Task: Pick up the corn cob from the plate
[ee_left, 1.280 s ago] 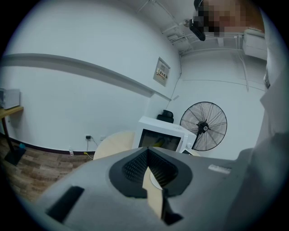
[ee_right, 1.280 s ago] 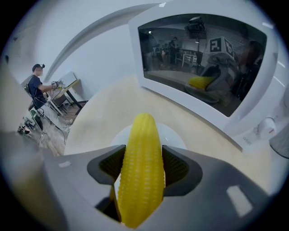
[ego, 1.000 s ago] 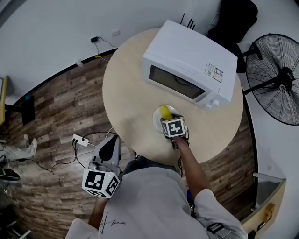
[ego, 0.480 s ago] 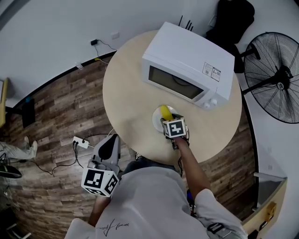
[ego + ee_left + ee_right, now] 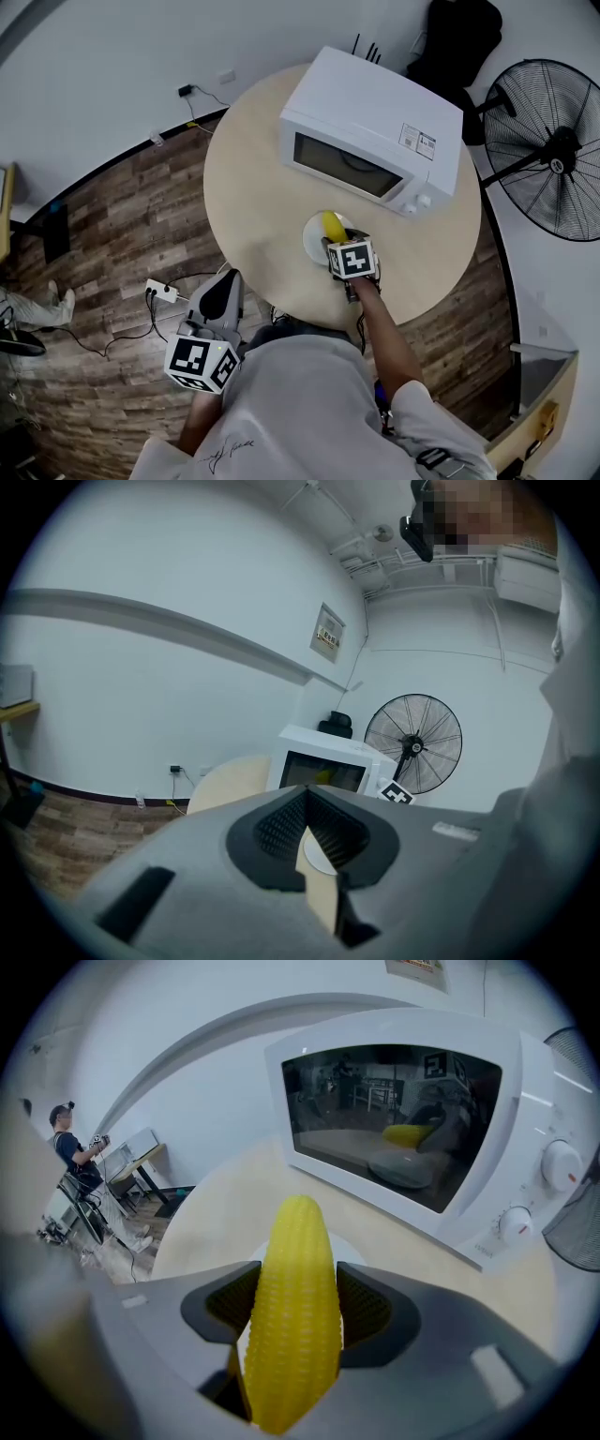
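Standing by, I see the right gripper [image 5: 293, 1286] angled steeply down over the plate [image 5: 310, 241], which sits close to the table's [image 5: 251, 178] near edge, just in front of the microwave [image 5: 375, 108] that fills the far side. The corn cob [image 5: 298, 1232] lies lengthwise between its two jaws, tip pointing toward the microwave door. From the right gripper view the ridged pads sit against the cob on both sides, so I read the claw as pinching the corn cob, not merely straddling it.

From above, the cob is over the plate, and a white sliver of plate shows just behind it in the right gripper view. I cannot tell whether it has left the plate's surface at all; if it has, only barely.

So, as I judge it, the reach and the grip are done. What is left is the lift itself: raising the cob clear of the plate without letting it tip or slide out from between the pads.

The left gripper [image 5: 307, 797] has no part in this. It hangs off the table's near edge, beside the person and above the wooden floor [image 5: 112, 234], pointing roughly toward the table. Its jaws are pressed together at the tips with nothing between them.
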`<state>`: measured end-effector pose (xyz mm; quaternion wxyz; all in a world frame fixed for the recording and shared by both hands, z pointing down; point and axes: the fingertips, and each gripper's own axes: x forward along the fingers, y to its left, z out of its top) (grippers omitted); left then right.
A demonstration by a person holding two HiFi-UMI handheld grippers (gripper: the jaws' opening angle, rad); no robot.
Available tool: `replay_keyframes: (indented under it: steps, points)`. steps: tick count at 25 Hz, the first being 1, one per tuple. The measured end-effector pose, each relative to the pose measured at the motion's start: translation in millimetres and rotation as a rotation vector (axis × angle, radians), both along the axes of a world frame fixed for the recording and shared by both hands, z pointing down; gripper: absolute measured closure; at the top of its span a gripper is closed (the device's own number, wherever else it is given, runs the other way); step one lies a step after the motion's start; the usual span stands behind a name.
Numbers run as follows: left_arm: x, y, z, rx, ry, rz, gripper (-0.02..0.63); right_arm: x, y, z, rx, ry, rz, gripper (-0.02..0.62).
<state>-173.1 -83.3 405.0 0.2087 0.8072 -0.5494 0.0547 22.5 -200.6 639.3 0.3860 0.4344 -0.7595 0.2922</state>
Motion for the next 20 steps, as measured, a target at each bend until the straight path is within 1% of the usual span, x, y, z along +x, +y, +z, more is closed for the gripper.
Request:
replay_keyframes:
  steps: [8, 13, 20]
  points:
    - [1.8, 3.1, -1.0, 0.005, -0.003, 0.008, 0.614, -0.2, 4.1, -9.3, 0.022, -0.050, 0.018, 0.330]
    - [6.7, 4.2, -1.8, 0.009, -0.003, 0.022, 0.614, 5.4, 6.4, -22.5, 0.037, -0.044, 0.029, 0.330]
    - [9.2, 5.4, -5.1, 0.015, -0.006, 0.032, 0.615, 7.3, 11.5, -36.6, 0.065, -0.073, 0.044, 0.330]
